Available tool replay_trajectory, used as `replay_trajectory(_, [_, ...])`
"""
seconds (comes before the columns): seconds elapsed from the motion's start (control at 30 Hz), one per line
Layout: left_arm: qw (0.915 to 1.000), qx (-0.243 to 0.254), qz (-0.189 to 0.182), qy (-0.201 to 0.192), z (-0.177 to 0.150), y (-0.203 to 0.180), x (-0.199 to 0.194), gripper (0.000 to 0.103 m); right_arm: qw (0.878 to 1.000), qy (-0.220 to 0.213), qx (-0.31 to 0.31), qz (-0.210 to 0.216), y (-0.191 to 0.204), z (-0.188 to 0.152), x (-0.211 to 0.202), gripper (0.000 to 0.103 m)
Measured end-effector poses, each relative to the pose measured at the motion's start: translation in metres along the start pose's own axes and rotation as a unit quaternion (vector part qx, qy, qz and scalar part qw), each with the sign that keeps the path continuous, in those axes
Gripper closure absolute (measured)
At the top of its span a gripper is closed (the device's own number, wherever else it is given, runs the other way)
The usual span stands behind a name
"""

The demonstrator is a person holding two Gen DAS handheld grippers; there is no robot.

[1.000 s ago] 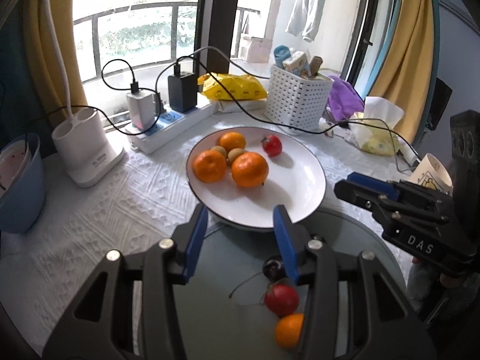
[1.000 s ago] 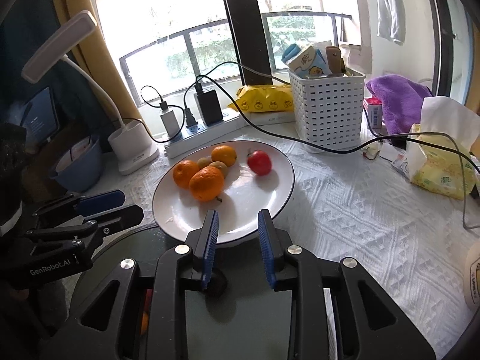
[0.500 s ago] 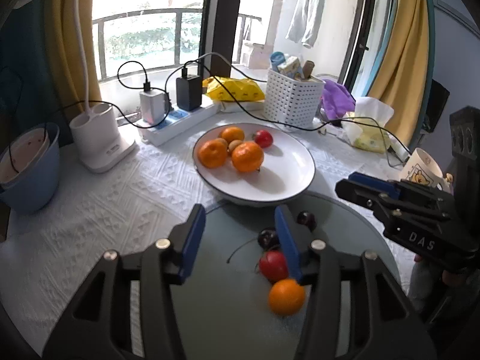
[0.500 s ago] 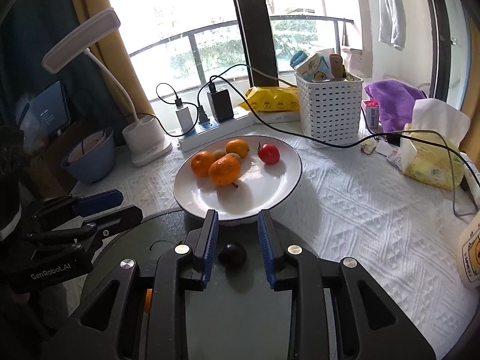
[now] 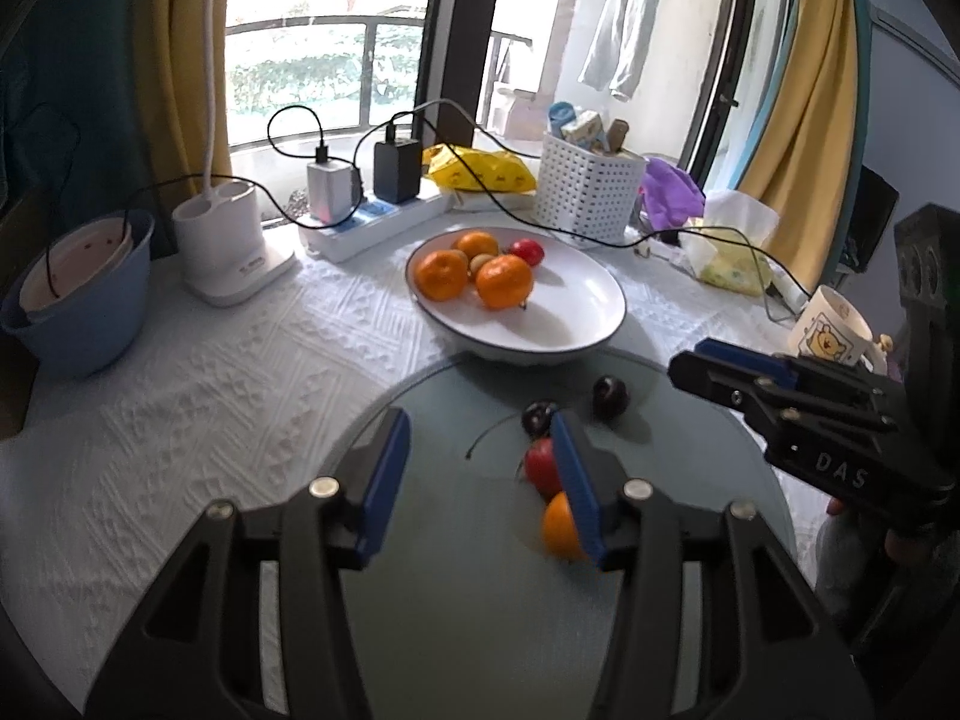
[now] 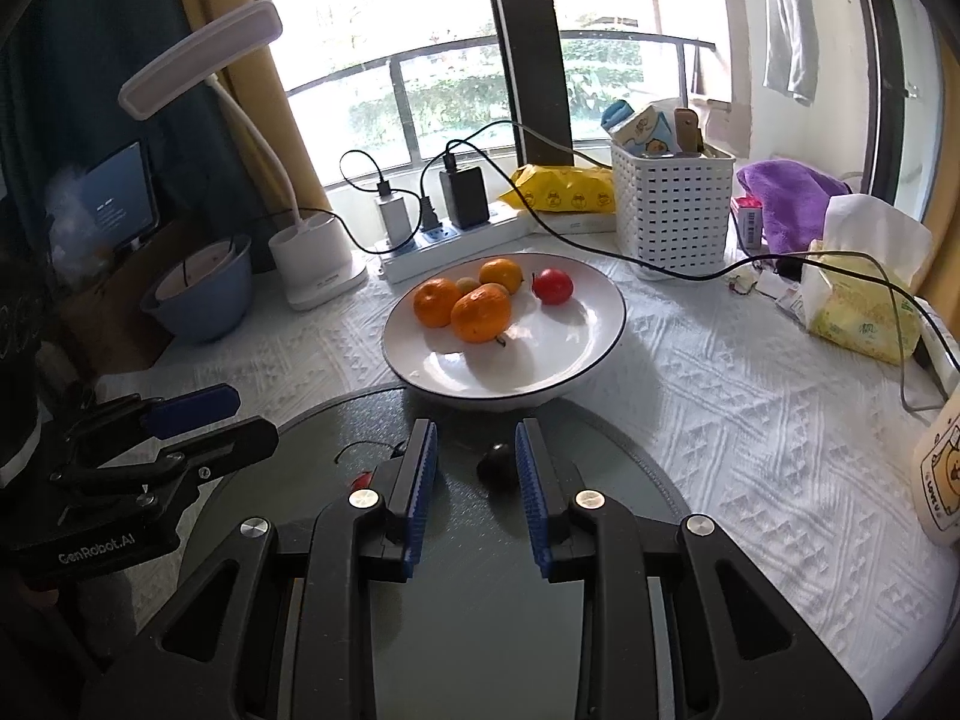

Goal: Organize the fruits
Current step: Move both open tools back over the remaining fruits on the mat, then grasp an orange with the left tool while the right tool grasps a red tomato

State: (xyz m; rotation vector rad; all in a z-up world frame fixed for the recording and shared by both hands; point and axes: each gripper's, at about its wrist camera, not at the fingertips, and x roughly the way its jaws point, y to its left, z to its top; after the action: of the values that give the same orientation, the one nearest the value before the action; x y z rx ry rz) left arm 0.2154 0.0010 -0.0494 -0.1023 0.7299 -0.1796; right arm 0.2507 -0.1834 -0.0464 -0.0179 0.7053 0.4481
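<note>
Both grippers open, holding nothing. Right gripper (image 6: 474, 468) hovers over dark mat (image 6: 630, 480), plum (image 6: 497, 461) between its pads. Left gripper (image 5: 480, 480) sits over the mat's left side; second plum (image 5: 538, 416), red fruit (image 5: 540, 468) and orange (image 5: 558, 525) cluster by its right finger. Plate (image 6: 588, 354) with the sorted fruit just beyond. Risk: the plum is round, so an off-centre close likely squirts it out and it rolls off the mat.

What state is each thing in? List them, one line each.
left gripper: open, empty.
right gripper: open, empty, fingers either side of a dark cherry.
white plate: holds oranges and a red fruit.
dark round mat: four loose fruits on it.
power strip: two chargers plugged in.
white basket: filled with items.
</note>
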Motion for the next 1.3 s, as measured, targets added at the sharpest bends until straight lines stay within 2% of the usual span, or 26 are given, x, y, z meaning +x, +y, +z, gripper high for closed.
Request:
replay_trajectory(0.43, [0.9998, -0.013, 0.011, 0.012, -0.023, -0.003, -0.005, 0.052, 1.0, 0.016, -0.003, 0.014, 0.006, -0.022, 0.0, 0.073])
replay_trajectory(0.77, [0.9993, -0.001, 0.01, 0.036, -0.037, -0.027, 0.006, 0.052, 0.999, 0.026, 0.011, 0.023, -0.009, -0.041, -0.002, 0.073])
replay_trajectory(1.07, [0.9983, 0.002, 0.0, 0.059, -0.038, -0.039, 0.026, 0.052, 0.999, 0.029, 0.034, 0.024, -0.031, -0.048, -0.001, 0.073])
replay_trajectory(1.3, [0.998, 0.021, -0.012, 0.058, -0.04, -0.045, 0.035, 0.054, 0.998, 0.032, 0.038, 0.025, -0.034, -0.049, 0.001, 0.073])
